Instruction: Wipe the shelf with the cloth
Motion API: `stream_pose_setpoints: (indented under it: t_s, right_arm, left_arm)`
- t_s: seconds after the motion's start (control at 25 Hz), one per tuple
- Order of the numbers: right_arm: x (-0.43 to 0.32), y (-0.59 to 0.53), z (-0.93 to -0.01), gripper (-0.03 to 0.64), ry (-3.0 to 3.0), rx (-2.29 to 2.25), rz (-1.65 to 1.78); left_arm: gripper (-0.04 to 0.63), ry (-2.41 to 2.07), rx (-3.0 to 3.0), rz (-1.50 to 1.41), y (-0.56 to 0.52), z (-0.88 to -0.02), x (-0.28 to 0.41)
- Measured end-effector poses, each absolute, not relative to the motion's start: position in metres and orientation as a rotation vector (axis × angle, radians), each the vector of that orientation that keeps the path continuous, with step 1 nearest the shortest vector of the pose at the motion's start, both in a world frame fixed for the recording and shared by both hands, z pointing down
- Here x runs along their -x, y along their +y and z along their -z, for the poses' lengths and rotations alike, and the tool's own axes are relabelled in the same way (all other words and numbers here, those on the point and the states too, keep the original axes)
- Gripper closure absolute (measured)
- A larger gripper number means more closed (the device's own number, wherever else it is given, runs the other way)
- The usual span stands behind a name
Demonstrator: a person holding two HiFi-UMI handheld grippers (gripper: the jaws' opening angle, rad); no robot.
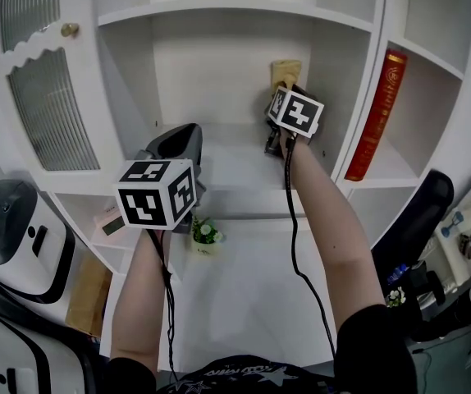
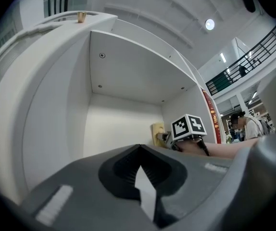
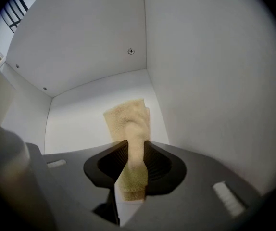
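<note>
In the head view, the middle compartment of the white shelf (image 1: 235, 171) holds both grippers. My right gripper (image 1: 283, 89) reaches deep toward the back right corner and is shut on a pale yellow cloth (image 1: 285, 72). In the right gripper view the cloth (image 3: 128, 121) is pinched between the jaws of that gripper (image 3: 133, 146) and stands up against the back wall near the corner. My left gripper (image 1: 185, 136) hovers at the compartment's front left, shut with nothing in it. The left gripper view shows its closed jaws (image 2: 139, 148), with the cloth (image 2: 157, 132) far off.
A red book (image 1: 377, 113) leans in the right compartment. A small potted plant (image 1: 205, 235) stands on the surface below the shelf. A ribbed glass door (image 1: 43, 109) with a brass knob (image 1: 70, 29) is at left. A black chair (image 1: 416, 220) stands at right.
</note>
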State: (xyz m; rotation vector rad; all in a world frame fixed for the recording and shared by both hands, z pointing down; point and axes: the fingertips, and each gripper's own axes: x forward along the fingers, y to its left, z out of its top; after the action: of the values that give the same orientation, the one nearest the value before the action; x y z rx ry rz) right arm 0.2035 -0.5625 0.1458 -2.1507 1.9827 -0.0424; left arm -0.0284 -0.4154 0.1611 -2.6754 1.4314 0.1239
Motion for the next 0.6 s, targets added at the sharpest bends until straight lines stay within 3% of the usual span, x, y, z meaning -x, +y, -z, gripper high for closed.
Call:
stream_pose_setpoints:
  t_s: [0.2, 0.6]
  right_arm:
    - [-0.181, -0.556, -0.144, 0.494, 2.070, 2.085, 0.024]
    - [-0.031, -0.557, -0.137, 0.494, 2.481, 1.671, -0.027]
  left_arm:
    - [0.594, 1.448, 2.673, -0.136, -0.411, -0.163, 0.037]
    - [0.595, 1.514, 2.643, -0.138, -0.394, -0.167, 0.061]
